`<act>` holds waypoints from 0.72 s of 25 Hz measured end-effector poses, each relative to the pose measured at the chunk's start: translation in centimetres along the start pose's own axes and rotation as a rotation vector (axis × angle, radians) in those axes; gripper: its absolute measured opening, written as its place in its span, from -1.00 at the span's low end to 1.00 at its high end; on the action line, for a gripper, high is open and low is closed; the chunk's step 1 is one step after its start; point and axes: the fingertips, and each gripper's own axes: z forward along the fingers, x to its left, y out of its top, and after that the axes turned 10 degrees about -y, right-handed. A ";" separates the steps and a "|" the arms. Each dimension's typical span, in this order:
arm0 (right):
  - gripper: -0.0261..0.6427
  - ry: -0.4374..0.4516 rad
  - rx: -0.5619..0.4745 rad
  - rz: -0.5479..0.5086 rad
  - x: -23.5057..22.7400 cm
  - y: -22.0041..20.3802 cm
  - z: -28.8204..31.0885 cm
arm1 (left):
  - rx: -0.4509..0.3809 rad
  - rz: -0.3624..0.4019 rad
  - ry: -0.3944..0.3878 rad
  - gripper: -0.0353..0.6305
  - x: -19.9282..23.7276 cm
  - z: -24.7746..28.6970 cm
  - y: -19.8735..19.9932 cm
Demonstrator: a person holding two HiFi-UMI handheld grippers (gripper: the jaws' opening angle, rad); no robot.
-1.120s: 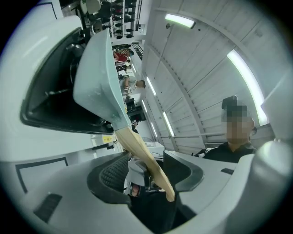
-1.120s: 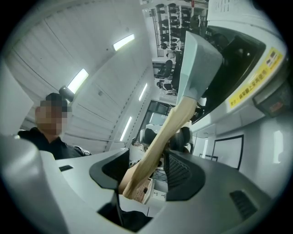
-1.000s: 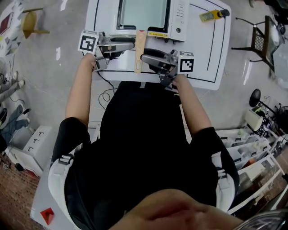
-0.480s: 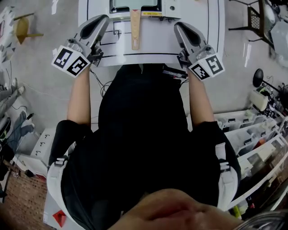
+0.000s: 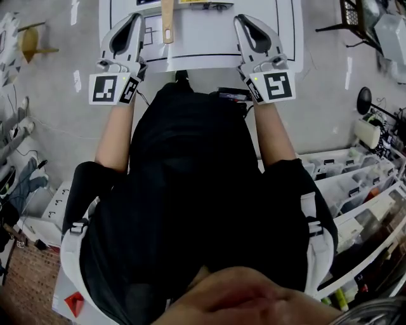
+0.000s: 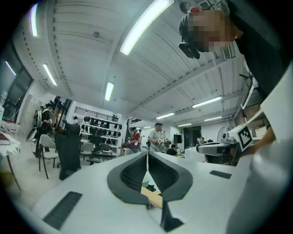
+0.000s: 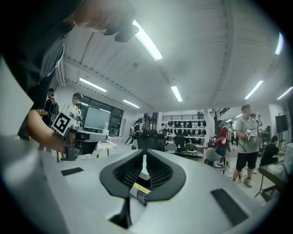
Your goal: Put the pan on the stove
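Only the pan's wooden handle shows, lying on the white table and running off the top edge of the head view. A thin strip of the stove shows beside it. My left gripper is held over the table's near left side, tilted upward, left of the handle, and is shut on nothing. In the left gripper view the left gripper faces the room and ceiling. My right gripper is over the near right side. In the right gripper view the right gripper has jaws closing to a slit, nothing between them.
A dark chair stands right of the table, with storage bins on the floor at right. At left are a yellow stool and cables. Several people and a black office chair fill the room beyond.
Both grippers lay low with jaws wide and pointed toward each other near the handle. They have swung apart and tipped upward, and both jaws have closed. The table has slid toward the top edge.
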 end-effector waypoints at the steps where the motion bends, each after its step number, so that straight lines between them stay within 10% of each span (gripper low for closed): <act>1: -0.81 -0.015 -0.006 0.001 -0.2 0.0 -1.1 | 0.006 -0.004 -0.001 -0.82 -0.9 -0.3 -0.1; 18: -0.82 -0.140 -0.026 0.029 0.5 0.3 -22.5 | 0.016 -0.059 -0.055 -0.82 -20.3 -7.9 0.5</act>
